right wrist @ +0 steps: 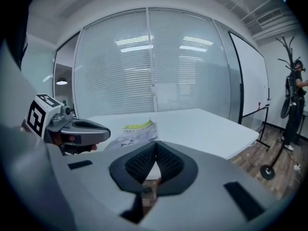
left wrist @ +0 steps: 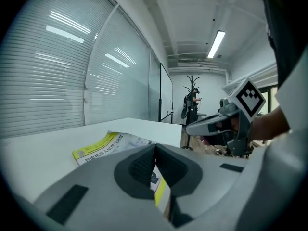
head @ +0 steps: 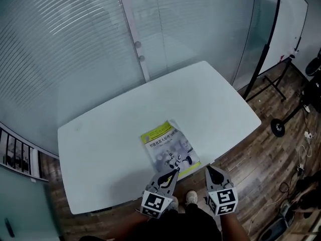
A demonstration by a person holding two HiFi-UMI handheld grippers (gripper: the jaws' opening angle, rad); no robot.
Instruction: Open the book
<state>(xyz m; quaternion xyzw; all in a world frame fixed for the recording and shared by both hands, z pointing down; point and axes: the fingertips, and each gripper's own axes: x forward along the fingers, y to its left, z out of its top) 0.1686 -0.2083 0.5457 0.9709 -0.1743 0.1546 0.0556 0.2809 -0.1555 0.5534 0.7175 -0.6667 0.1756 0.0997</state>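
The book (head: 168, 144), with a yellow-green band on a pale printed cover, lies shut and flat near the front edge of the white table (head: 100, 144). My left gripper (head: 174, 172) hovers at the book's near corner with its jaws shut and nothing between them. In the left gripper view the book (left wrist: 108, 146) lies just beyond the closed pads. My right gripper (head: 207, 169) is a little to the right, just off the table's front edge, also shut and empty. From the right gripper view the book (right wrist: 132, 134) lies ahead to the left, behind the left gripper (right wrist: 82, 129).
A glass wall with blinds (head: 75, 49) runs behind the table. A whiteboard stand (head: 271, 79) with a wheeled foot (head: 277, 127) stands on the wood floor at right. The person's shoes (head: 191, 197) are below the table's front edge. A coat rack (right wrist: 291, 81) stands far right.
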